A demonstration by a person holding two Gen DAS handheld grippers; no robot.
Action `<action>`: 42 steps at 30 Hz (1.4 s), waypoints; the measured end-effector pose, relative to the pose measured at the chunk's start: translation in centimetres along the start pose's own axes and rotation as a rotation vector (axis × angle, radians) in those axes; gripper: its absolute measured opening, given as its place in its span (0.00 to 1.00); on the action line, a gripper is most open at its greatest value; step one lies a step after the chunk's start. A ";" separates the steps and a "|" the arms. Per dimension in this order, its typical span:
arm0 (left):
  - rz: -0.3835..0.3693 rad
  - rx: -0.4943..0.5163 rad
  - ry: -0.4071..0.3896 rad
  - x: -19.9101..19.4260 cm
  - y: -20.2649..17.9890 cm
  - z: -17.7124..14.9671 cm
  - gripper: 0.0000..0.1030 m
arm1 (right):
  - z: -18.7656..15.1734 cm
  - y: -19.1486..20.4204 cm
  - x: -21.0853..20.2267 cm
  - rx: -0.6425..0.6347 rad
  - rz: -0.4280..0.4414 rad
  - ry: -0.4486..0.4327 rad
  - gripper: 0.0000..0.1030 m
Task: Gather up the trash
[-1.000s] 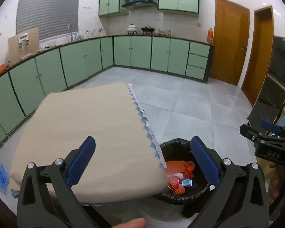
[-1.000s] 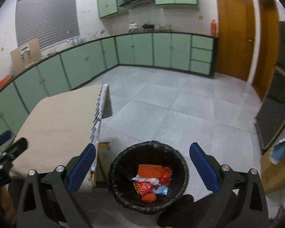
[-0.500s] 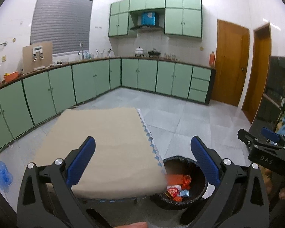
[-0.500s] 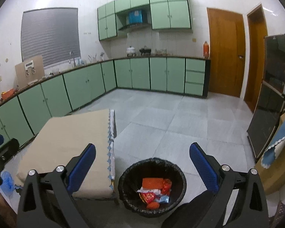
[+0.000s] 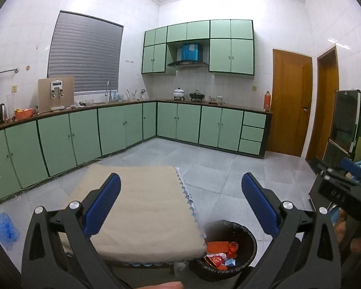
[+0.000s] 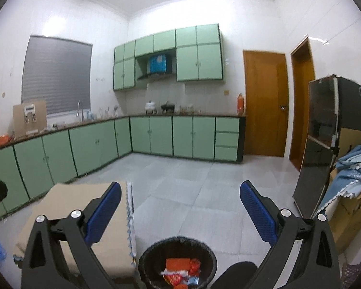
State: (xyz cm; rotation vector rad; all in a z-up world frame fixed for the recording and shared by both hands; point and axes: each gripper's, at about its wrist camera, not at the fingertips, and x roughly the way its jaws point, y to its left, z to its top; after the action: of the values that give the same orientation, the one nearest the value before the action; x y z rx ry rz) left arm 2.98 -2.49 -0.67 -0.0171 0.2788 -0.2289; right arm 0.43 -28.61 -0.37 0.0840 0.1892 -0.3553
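A black bin (image 5: 231,250) with a black liner stands on the floor beside a low table; it also shows in the right wrist view (image 6: 178,262). Red, orange and blue wrappers (image 5: 220,252) lie inside it, seen too in the right wrist view (image 6: 181,271). My left gripper (image 5: 180,207) is open and empty, held high above the table with the bin down to its right. My right gripper (image 6: 180,208) is open and empty, high above the bin. The right gripper's body shows at the left view's right edge (image 5: 341,190).
The low table (image 5: 142,207) has a beige cloth with a blue scalloped trim. Green cabinets (image 5: 108,132) run along the left and far walls. Two wooden doors (image 6: 264,106) and a dark fridge (image 6: 325,144) stand at right. A blue bag (image 5: 4,226) lies on the floor at left.
Both grippers have risen and tilted up, so the table and bin sit lower and smaller in view and more of the kitchen shows. Both stay open and empty.
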 end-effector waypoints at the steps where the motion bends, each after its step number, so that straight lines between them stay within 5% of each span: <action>1: 0.007 -0.002 -0.004 -0.3 0.0 0.2 0.94 | 0.4 -0.2 -0.3 0.008 -0.011 -0.017 0.94; 9: 0.056 -0.039 -0.005 -0.8 0.6 1.1 0.94 | 1.6 -1.8 -1.0 0.036 -0.116 -0.084 0.94; 42: 0.122 -0.030 -0.032 -0.3 -0.2 0.7 0.94 | 0.3 -2.7 0.8 0.021 -0.137 -0.062 0.94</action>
State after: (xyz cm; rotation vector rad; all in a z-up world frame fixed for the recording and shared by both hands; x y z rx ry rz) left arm 2.82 -2.57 0.11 -0.0336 0.2504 -0.1028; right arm 0.26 -31.39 -0.34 0.0809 0.1299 -0.4962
